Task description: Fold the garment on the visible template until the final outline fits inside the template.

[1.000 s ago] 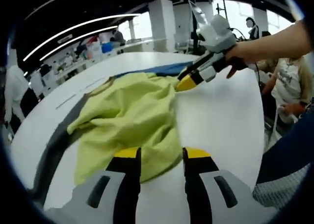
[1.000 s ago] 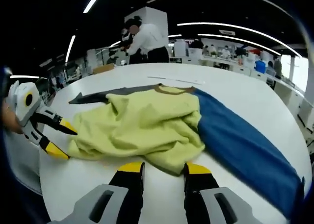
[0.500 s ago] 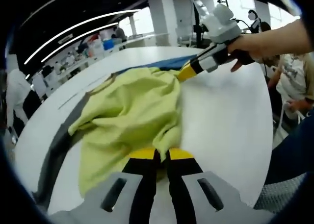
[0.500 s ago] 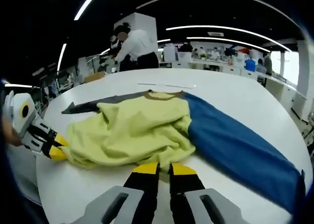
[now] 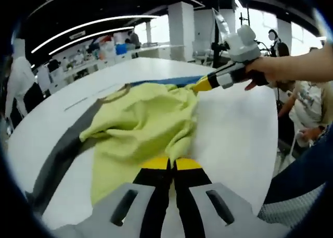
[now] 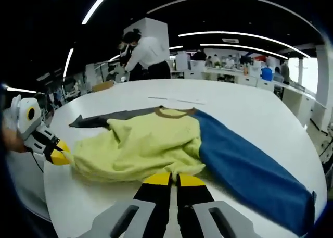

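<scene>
Two yellow-tipped jaws of the left gripper (image 5: 172,164) pressed together at the bottom of the left gripper view, clamped on the near hem of the yellow-green shirt (image 5: 143,126). Shirt lying bunched and rumpled across the white table (image 5: 237,128), draped over a dark grey sleeve (image 5: 62,154) running off to the left and a blue sleeve (image 5: 166,82) peeking out at the far edge. Across the cloth, the right gripper (image 5: 202,85) held in a hand (image 5: 270,71), its yellow tip touching the far edge of the shirt; jaws there close together, pinching fabric by the look of it. Template outline not clearly made out under the cloth.

Over to the right gripper view: same story, jaws of the right gripper (image 6: 174,179) shut tight on the near hem of the shirt (image 6: 140,144). Brown collar (image 6: 174,112) at the far side, facing away. Blue sleeve (image 6: 250,167) stretched long across the table (image 6: 234,108) to the right, dark grey sleeve (image 6: 99,119) poking out at the far left. Left gripper (image 6: 58,153) at the left edge, yellow tips together on the shirt's corner. Person in a white shirt (image 6: 144,53) standing beyond the table, bent forward.
</scene>
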The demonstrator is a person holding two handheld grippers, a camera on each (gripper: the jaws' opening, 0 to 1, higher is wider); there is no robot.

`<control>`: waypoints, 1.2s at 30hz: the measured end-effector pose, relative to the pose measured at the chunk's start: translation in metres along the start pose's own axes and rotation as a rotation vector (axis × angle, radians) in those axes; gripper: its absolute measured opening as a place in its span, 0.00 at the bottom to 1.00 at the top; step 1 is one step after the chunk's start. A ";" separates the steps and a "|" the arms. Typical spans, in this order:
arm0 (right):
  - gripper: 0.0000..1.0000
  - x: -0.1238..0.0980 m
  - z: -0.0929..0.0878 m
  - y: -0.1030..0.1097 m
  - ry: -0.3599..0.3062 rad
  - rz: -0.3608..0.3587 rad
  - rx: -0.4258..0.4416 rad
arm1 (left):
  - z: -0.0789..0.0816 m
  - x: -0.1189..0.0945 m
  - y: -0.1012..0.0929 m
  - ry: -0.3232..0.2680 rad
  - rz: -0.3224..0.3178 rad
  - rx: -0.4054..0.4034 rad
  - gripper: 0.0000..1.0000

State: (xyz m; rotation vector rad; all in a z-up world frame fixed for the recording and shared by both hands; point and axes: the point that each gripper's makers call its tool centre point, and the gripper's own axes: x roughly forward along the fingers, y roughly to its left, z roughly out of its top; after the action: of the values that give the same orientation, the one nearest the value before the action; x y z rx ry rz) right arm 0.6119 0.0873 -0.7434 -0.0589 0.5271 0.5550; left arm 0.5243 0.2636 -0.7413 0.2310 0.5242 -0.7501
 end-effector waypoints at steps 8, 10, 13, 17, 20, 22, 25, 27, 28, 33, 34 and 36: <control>0.00 0.002 0.024 -0.009 -0.012 -0.004 0.026 | 0.025 -0.007 0.029 -0.079 0.022 -0.135 0.00; 0.00 0.006 0.028 -0.010 -0.010 -0.007 0.033 | 0.023 -0.001 0.038 -0.068 0.032 -0.160 0.00; 0.00 0.012 0.036 -0.015 -0.016 -0.027 0.066 | 0.023 0.005 0.047 -0.070 0.045 -0.199 0.00; 0.00 0.023 0.043 -0.025 -0.008 -0.061 0.107 | 0.023 0.012 0.062 -0.066 0.082 -0.235 0.00; 0.00 0.034 0.047 -0.030 -0.014 -0.064 0.137 | 0.022 0.016 0.072 -0.065 0.101 -0.260 0.00; 0.00 0.040 0.048 -0.031 -0.011 -0.064 0.159 | 0.021 0.019 0.077 -0.061 0.112 -0.269 0.00; 0.00 0.051 0.045 -0.036 0.007 -0.077 0.160 | 0.017 0.025 0.087 -0.045 0.137 -0.280 0.00; 0.00 0.058 0.041 -0.039 0.023 -0.089 0.159 | 0.014 0.028 0.092 -0.041 0.143 -0.291 0.00; 0.00 0.060 0.039 -0.040 0.032 -0.094 0.158 | 0.012 0.030 0.094 -0.035 0.148 -0.297 0.00; 0.00 0.073 0.029 -0.046 0.075 -0.105 0.153 | 0.001 0.039 0.101 -0.004 0.154 -0.312 0.00; 0.00 0.075 0.027 -0.047 0.082 -0.108 0.150 | -0.001 0.041 0.101 0.001 0.154 -0.311 0.00; 0.00 0.077 0.024 -0.047 0.096 -0.112 0.144 | -0.004 0.044 0.100 0.012 0.150 -0.311 0.00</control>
State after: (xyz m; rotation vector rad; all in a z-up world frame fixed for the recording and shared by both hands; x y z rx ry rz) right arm 0.7030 0.0893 -0.7647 0.0215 0.6518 0.4050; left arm 0.6200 0.3110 -0.7661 -0.0149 0.6197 -0.5129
